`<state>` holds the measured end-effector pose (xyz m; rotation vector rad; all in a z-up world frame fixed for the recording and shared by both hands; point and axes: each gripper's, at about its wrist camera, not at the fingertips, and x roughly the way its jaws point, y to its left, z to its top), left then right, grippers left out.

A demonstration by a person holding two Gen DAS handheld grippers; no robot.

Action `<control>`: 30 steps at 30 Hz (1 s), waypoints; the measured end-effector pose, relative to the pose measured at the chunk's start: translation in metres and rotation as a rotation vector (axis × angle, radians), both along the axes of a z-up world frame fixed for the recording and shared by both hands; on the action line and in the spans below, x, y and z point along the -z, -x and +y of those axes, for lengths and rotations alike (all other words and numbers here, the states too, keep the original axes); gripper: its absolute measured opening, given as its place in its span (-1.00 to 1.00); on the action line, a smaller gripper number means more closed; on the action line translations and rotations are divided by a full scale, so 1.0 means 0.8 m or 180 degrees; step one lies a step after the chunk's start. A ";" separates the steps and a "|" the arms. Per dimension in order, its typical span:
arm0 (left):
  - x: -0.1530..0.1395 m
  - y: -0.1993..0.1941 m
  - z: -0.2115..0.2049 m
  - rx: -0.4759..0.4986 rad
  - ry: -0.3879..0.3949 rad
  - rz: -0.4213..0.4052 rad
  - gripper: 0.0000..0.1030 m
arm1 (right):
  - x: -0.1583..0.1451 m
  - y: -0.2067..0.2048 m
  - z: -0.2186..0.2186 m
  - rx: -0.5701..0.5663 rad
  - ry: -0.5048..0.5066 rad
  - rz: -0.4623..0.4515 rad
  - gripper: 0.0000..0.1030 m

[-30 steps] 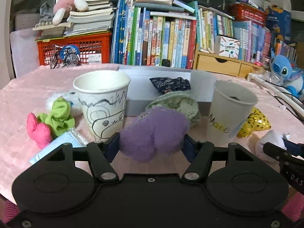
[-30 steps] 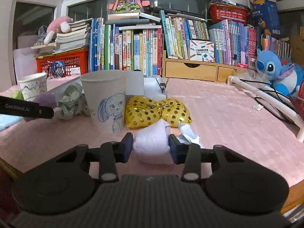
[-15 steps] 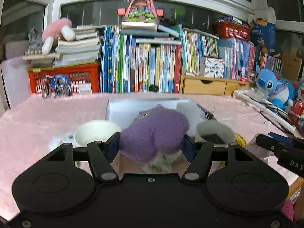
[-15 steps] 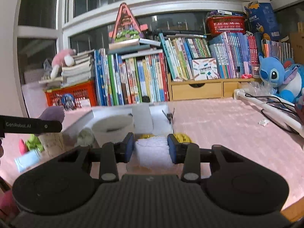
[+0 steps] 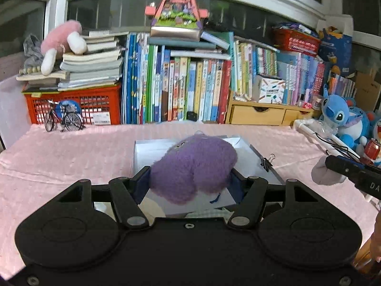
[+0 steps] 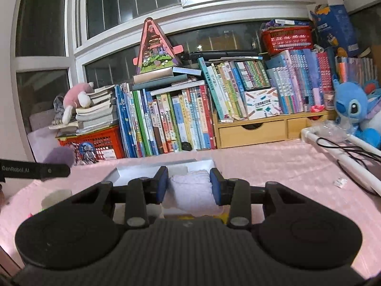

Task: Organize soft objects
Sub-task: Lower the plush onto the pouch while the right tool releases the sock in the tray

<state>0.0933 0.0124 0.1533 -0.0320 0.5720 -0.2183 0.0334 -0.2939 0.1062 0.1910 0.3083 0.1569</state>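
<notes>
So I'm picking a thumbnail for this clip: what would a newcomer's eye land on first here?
The fuzzy purple plush clamped in the left gripper, held above the open white box on the pink tablecloth. Next comes the white folded cloth pinched in the right gripper. Behind both, a packed wall of colourful books with a blue plush toy at its right end.

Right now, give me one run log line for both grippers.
left gripper: shut on purple plush | right gripper: shut on white cloth | both above white box
</notes>
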 end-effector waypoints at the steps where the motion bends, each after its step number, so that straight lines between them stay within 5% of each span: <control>1: -0.002 -0.008 0.002 0.0010 0.0011 0.0052 0.24 | -0.003 -0.006 -0.001 -0.0019 -0.0020 0.0018 -0.17; 14: 0.021 -0.169 0.018 -0.0096 0.0305 0.1090 0.24 | -0.021 -0.143 -0.007 -0.0254 -0.0256 0.0539 -0.17; 30: 0.074 -0.314 -0.038 -0.0027 0.0184 0.1502 0.24 | 0.006 -0.298 0.035 -0.0251 0.0051 0.1137 -0.16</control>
